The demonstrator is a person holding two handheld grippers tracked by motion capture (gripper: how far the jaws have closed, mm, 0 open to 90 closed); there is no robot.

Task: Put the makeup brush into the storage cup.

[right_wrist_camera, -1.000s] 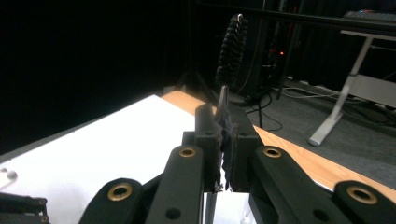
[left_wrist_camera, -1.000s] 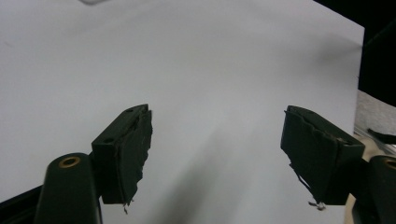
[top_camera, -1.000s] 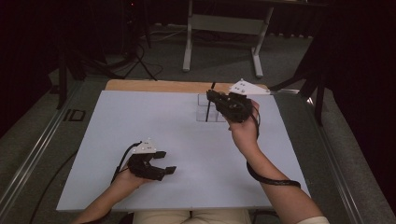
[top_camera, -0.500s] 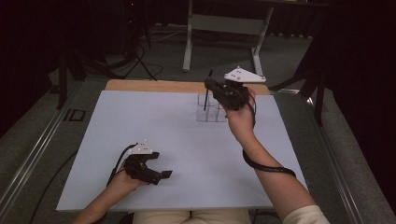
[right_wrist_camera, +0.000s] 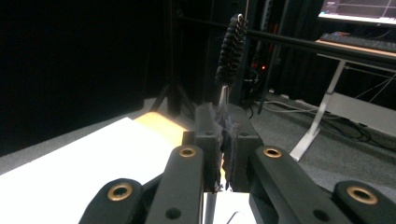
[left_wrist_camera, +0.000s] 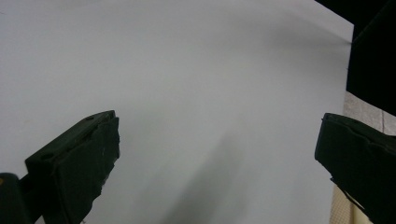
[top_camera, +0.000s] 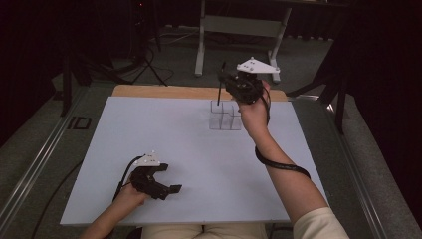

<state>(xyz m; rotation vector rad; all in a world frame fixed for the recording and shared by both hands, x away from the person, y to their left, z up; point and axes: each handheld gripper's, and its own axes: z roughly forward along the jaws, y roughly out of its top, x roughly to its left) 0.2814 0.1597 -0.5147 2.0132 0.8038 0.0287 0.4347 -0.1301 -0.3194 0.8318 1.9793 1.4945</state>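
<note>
1. nearest you, your left tool (top_camera: pixel 166 179) rests low on the white desk (top_camera: pixel 149 129) close to its near left corner, your left hand (top_camera: pixel 132 191) behind it. its jaws have just been opening and now stand released, wide apart; in the left gripper view there is bare desk surface between the two black pads (left_wrist_camera: pixel 84 158) and nothing in them. that side has no part in the work for now.

2. your left forearm comes in flat from the near edge, the tool pointing across the desk toward the right.

3. farther out, your right forearm reaches up the right half of the desk, wrist bent, its cable (top_camera: pixel 281 164) looped around the arm.

4. since a second ago your right hand (top_camera: pixel 254 112) has lifted and moved toward the far edge. your right tool (top_camera: pixel 230 83) is now raised above the clear compartment box (top_camera: pixel 225 117) that stands on the desk near the far edge.

5. that tool is clenched on the thin stem of a black bristle brush (right_wrist_camera: pixel 231 44); in the right gripper view the bristle head stands up past the jaws. in the high view the stem (top_camera: pixel 219 92) hangs down toward the box. i judge the brush is being drawn out of a compartment, though whether its tip is clear of the box i cannot tell.
</note>
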